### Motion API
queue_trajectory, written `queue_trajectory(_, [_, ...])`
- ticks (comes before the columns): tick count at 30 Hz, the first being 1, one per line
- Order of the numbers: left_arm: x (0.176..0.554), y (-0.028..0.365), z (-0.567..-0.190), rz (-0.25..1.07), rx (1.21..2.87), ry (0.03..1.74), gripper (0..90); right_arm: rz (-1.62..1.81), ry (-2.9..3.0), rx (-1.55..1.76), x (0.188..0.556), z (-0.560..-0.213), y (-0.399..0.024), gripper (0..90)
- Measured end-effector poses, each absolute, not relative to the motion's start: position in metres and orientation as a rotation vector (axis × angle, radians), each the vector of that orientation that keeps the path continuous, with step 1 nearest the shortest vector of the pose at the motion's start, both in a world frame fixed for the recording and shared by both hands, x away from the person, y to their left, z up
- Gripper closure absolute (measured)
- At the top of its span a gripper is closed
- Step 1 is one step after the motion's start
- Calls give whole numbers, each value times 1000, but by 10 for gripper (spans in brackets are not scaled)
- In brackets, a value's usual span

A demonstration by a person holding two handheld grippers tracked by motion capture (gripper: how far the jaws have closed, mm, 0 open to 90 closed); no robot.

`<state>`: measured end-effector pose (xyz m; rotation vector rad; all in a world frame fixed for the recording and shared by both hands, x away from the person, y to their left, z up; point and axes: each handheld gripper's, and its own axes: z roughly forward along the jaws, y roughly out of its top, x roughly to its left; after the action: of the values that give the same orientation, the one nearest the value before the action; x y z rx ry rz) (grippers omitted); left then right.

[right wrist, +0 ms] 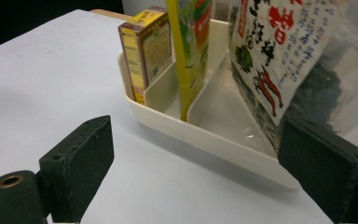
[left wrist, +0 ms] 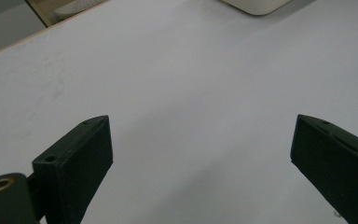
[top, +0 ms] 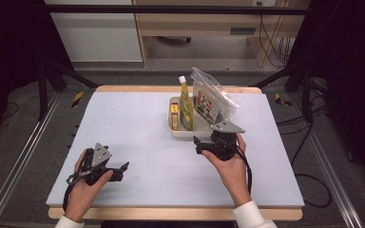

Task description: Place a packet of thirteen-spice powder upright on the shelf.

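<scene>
Now: right gripper (top: 198, 144), jaws spread, empty, just beside cream plastic divided tray (top: 186, 132) w/ clear printed pouch (top: 212, 101); left gripper (top: 123, 167) spread too.

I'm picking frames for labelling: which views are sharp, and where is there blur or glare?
High view: evenly lit, table sharp, surroundings dark. Left gripper view: soft overall, little detail on the grey mat. Right gripper view: yellow box fairly sharp, the clear bag blurred at the right with some sheen.

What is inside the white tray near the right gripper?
The white tray has three compartments, holding a small yellow box, a tall yellow-green bottle and a clear printed bag. The bag hides its compartment's far end.
</scene>
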<state>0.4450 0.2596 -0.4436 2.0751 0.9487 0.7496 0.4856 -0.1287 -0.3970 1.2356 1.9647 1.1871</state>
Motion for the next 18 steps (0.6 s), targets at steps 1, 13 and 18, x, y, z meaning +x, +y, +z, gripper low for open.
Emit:
queue_trajectory(1, [445,260,-444,751,2075,948,53,1186,1963,1238,485,-398,-131,109])
queue_trajectory(13, [445,260,-444,752,2068,952,50,1174,1931,1292,484,-407,-153,89])
queue_trajectory(18, [445,260,-444,754,2063,954,49,1158,1924,1304,482,-413,-164,78])
